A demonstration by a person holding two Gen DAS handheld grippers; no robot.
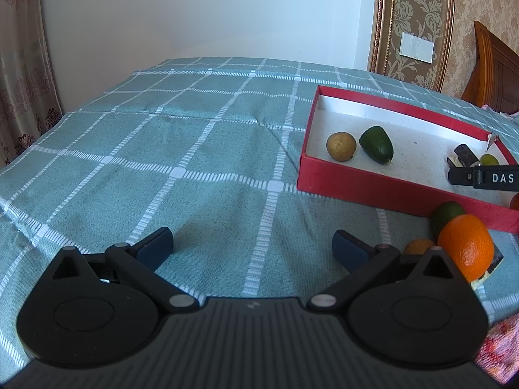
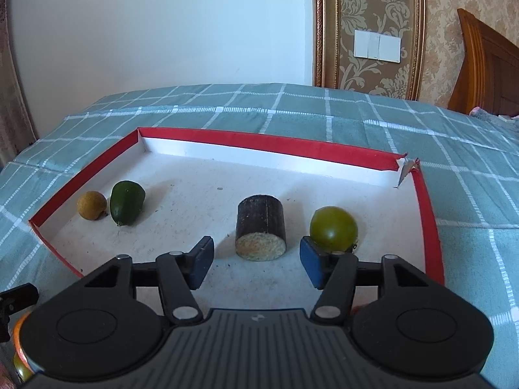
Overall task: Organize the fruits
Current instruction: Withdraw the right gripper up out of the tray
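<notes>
Your right claw (image 2: 257, 264) hangs over the near part of the red box (image 2: 227, 137), its blue pads spread apart. A dark cut cylinder with a pale grainy face (image 2: 261, 231) sits on the box floor between and just beyond the pads, and neither pad touches it. Only this right wrist view shows the whole box floor: a round green fruit (image 2: 334, 228) lies just behind the right pad, and towards the left wall a small brown fruit (image 2: 91, 205) rests just beside a dark green fruit (image 2: 126, 202). The far right corner of the box wall is torn.

Your left claw (image 1: 253, 248) is spread wide over the checked green bedcover (image 1: 162, 149) with nothing between its pads. This left wrist view shows what the other hides: fruit waiting outside the box. An orange (image 1: 467, 249) lies on the cover just beside the claw's right finger, with a green fruit (image 1: 446, 215) behind it against the box's near wall and a smaller orange fruit (image 1: 418, 246) partly hidden by the claw. From here the red box (image 1: 356, 188) lies to the right, and your right claw's tip (image 1: 480, 176) reaches into it from the picture's edge.
</notes>
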